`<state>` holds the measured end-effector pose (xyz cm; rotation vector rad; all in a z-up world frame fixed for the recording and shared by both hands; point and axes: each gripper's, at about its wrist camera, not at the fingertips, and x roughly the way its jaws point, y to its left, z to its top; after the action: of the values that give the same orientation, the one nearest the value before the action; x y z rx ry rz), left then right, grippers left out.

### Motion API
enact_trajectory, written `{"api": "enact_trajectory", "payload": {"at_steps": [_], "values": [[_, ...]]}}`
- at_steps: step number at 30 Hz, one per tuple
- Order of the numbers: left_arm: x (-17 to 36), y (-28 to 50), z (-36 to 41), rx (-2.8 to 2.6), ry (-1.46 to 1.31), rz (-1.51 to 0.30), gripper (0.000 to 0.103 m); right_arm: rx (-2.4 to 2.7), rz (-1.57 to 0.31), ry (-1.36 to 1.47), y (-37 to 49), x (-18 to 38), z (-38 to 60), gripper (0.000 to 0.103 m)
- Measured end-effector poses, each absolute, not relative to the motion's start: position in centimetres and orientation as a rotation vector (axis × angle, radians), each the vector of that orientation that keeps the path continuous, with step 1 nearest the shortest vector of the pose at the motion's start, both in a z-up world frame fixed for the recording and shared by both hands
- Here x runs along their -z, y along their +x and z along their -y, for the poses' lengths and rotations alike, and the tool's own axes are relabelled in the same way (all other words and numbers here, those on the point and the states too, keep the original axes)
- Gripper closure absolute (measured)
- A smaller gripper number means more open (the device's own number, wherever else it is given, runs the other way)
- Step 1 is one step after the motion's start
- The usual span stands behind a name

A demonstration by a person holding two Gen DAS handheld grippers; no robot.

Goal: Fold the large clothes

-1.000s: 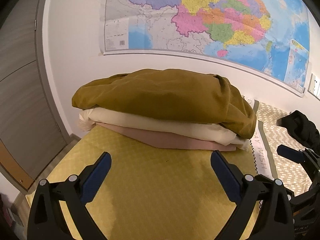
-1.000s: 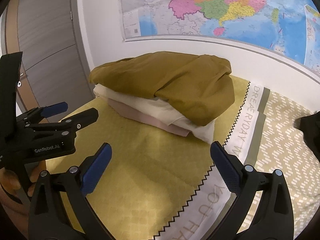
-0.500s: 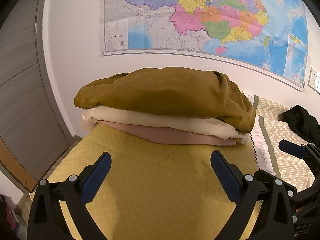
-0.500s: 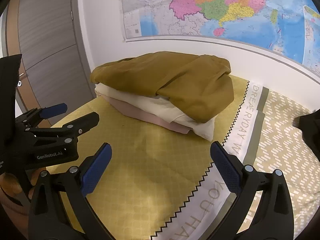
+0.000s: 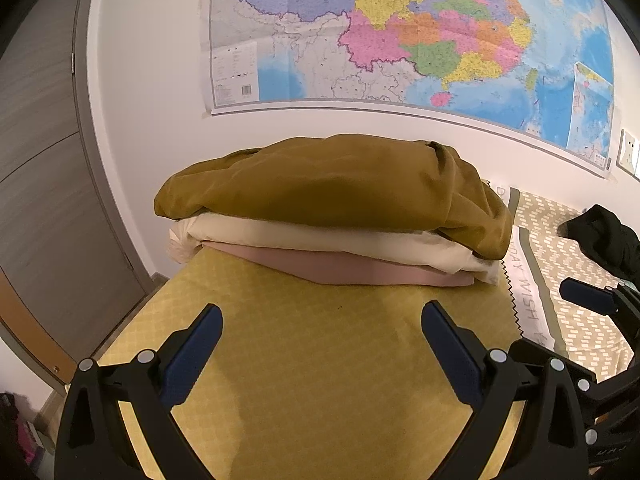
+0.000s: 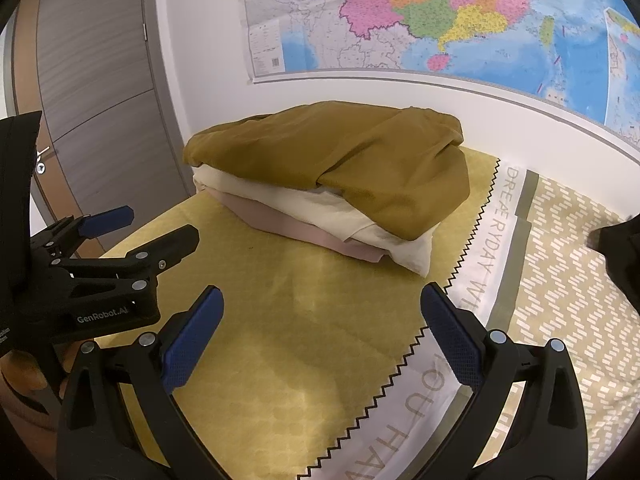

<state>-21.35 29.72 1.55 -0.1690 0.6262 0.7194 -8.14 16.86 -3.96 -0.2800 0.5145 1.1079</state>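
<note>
Both grippers were empty and hovered above the bed (image 5: 328,360), which was covered with a yellow quilted spread. The left gripper (image 5: 320,344) had its fingers (image 5: 192,356) spread wide, nothing between them; the right gripper (image 6: 320,336) likewise, fingers (image 6: 452,340) wide apart and holding nothing. In the right wrist view the left gripper (image 6: 120,236) appeared at the left edge, also open. A stack of three folded clothes sat at the far end of the bed against the wall under the map (image 5: 400,32): an olive-brown garment (image 5: 332,184) on top, a cream garment (image 5: 320,240) beneath it, a pink garment (image 5: 360,272) at the bottom touching the spread. The top piece draped loosely over the right side of the stack, less squared than the two below. A dark, unfolded garment (image 5: 604,240) lay well apart to the right, on the patterned part of the bedding beyond the lettered white band (image 6: 492,248). Judged step: between items, one fold apparently complete and stacked, next item not yet picked up. The next move would likely call for turning both grippers toward the dark garment, gripping it at two separated points such as shoulders or hem corners, and dragging it onto the bare yellow area in front of the stack to spread it flat before folding. Its edges could not be made out here, so grip points remained undecided
</note>
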Motion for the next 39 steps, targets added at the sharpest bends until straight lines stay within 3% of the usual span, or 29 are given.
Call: {"api": "enact_trajectory", "payload": {"at_steps": [39], "values": [[-1.19,-21.49,-29.86,-0.716,-0.175,-0.641,0.007,-1.120,-0.523,-0.264,-8.26,4.14,-16.76,0.006]]}}
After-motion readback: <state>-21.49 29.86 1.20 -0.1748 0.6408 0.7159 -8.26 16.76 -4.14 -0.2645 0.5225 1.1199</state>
